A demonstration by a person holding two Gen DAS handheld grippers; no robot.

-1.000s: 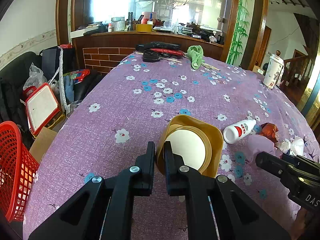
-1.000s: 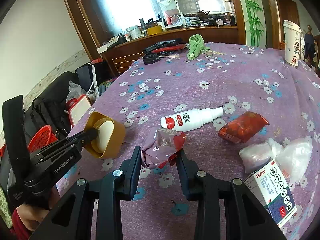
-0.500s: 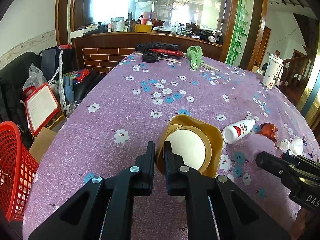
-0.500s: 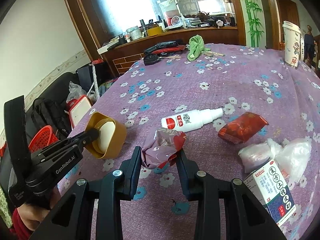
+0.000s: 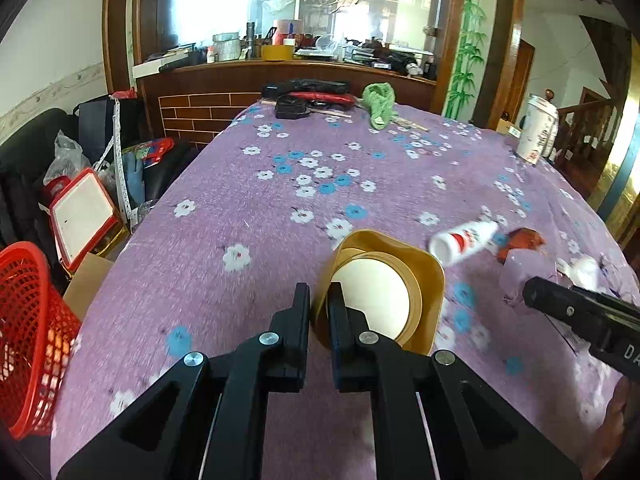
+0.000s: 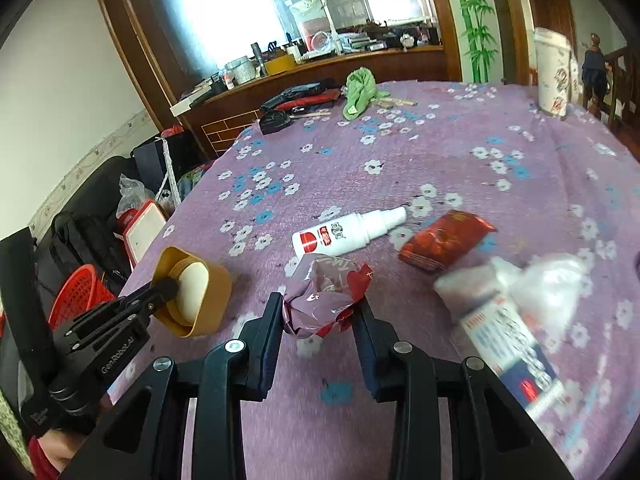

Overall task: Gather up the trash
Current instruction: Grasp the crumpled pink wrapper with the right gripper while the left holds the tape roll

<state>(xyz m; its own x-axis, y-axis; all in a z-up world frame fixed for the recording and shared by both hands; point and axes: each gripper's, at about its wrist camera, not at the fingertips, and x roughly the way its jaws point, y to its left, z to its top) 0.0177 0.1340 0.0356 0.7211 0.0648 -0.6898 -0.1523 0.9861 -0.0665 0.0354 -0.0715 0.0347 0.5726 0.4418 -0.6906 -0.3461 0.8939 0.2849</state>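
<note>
- Purple floral tabletop [image 5: 248, 208] carried scattered trash.
- Left gripper [image 5: 319, 300] pinched the yellow container [image 5: 424, 280] wall.
- Right gripper [image 6: 318, 312] clamped a crumpled wrapper [image 6: 320, 292]; a white spray bottle [image 6: 348, 230] lay just beyond.

Both tools are matte black plastic. The left gripper [image 5: 318, 308] has two flat, slab-like fingers [image 5: 298, 320] rising from angular arms with triangular cut-outs, each arm fixed by round silver screws. Seen from the right wrist view, its body [image 6: 108, 336] bears pale lettering reading "GenRobot.AI" along one side. The right gripper [image 6: 318, 312] is built the same way, with four silver screws across its near arms; white letters "DA" show on its side in the left wrist view. A red sleeve cuff [image 6: 40, 460] shows at the hand under the left tool.
</note>
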